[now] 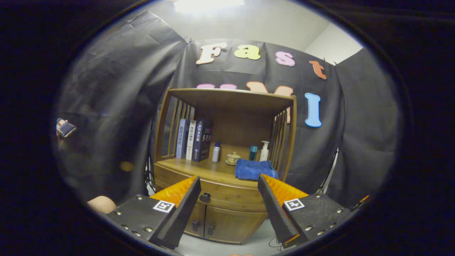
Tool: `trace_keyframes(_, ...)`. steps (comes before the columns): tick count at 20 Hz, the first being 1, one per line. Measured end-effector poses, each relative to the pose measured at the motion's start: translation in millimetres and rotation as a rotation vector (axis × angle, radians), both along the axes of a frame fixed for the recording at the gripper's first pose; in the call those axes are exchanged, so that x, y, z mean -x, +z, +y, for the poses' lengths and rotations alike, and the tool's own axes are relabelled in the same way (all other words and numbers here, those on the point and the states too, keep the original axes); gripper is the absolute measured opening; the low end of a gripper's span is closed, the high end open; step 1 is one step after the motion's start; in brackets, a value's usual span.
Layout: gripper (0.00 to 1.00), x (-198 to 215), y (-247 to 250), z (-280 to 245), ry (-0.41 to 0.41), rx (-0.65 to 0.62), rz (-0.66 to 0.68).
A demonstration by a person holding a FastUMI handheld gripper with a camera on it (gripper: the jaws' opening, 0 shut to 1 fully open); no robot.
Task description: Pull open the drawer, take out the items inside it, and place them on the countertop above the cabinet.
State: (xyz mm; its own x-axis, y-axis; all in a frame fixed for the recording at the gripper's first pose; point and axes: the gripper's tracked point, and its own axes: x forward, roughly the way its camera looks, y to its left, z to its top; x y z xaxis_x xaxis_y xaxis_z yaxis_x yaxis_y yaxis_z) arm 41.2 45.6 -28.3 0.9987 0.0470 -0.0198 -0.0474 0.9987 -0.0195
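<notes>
A wooden cabinet [227,217] stands ahead against the booth wall. Its drawer [231,196] is closed, with a dark round knob [205,197] just right of my left finger. The countertop [209,170] lies above the drawer, under a shelf canopy. My gripper [229,193] is open, fingers wide apart, some distance in front of the drawer and holding nothing. The drawer's contents are hidden.
On the countertop stand three books [193,139], a small white bottle [216,152], a lidded cup on a saucer [233,158], a teal bottle [253,153], a pump bottle [264,151] and a folded blue towel [255,169]. Two lower doors [217,224] have dark handles.
</notes>
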Motion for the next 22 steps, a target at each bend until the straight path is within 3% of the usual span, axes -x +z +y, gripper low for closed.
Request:
trace_keyframes(6,0.96,-48,-41,23,-0.016,-0.036,0.059)
trace_keyframes(17,0.96,-150,-159,87,-0.014,-0.069,0.241)
trace_keyframes(22,0.69,-179,-201,90,-0.059,-0.062,0.330)
